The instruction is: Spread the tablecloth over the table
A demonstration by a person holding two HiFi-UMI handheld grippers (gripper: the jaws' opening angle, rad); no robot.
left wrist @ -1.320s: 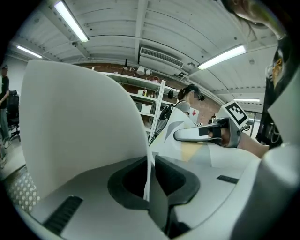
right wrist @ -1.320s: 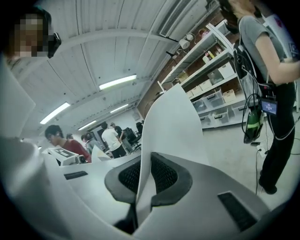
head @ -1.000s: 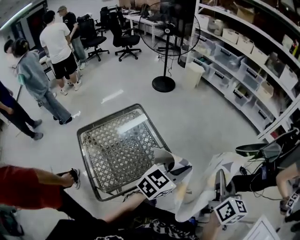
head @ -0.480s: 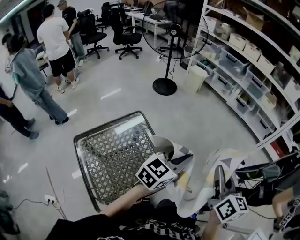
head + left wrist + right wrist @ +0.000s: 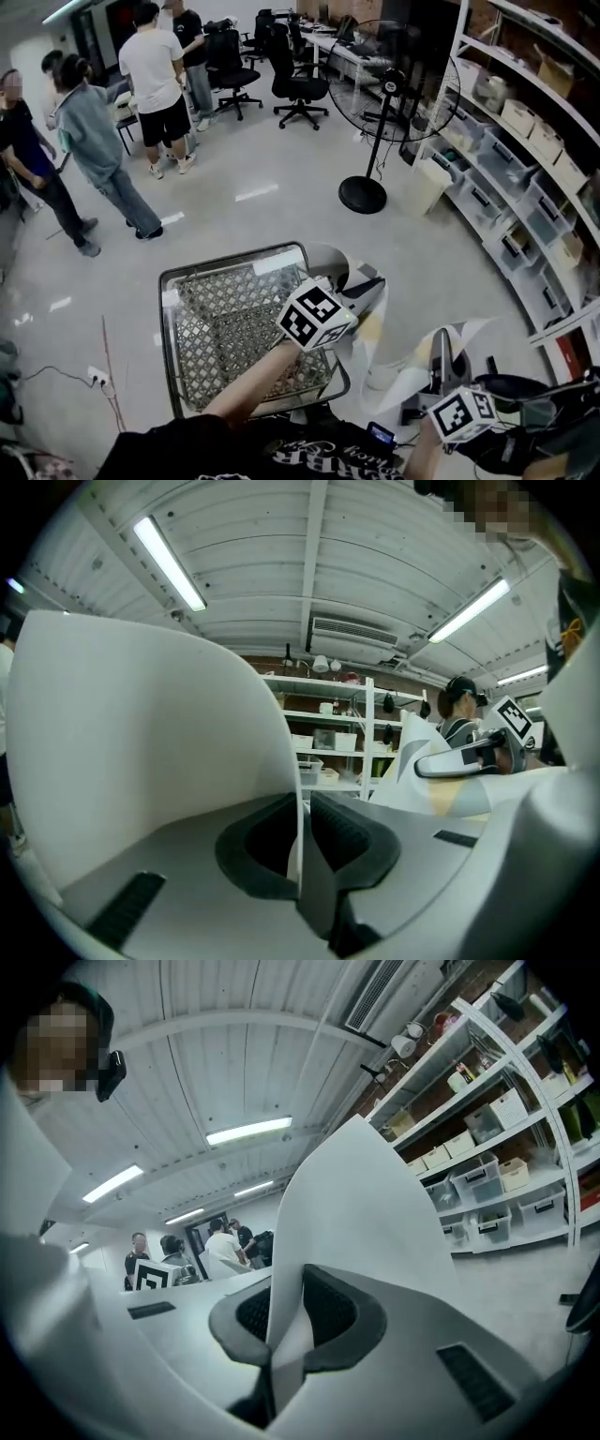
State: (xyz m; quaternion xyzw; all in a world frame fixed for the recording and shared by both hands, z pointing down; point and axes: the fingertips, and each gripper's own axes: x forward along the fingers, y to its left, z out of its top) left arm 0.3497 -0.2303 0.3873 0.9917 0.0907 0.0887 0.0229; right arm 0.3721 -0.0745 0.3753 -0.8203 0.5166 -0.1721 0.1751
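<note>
**Holding tablecloth aloft beside the table, nothing spread yet**

- Tablecloth (image 5: 380,370): bunched, hanging in the air between the two grippers, just off the near right corner of the table (image 5: 225,262). None of it lies on the lattice top.
- Left gripper (image 5: 370,289): jaws narrow, clamped on a cloth edge. The left gripper view shows the sheet running straight through the pads and billowing up on the left.
- Right gripper (image 5: 439,339): pinched on another edge, but the jaws are opening slightly. The right gripper view shows the cloth between the pads, pinched thin.

Risks, my read:
- Right corner slips out. Cause: loosening jaws on a thin bite, plus any tug when the cloth is flung. Then it hangs one-handed from the left and drops to the floor.
- Cloth lands folded or skewed. Cause: the grippers are near each other with slack bunched between them. It needs pulling taut and wide before the throw.
- Hanging slack snags the table's near corner or rim and drags the sheet off line.
- Standing fan (image 5: 380,80) is well apart, as are the people at the back. Low concern.
</note>
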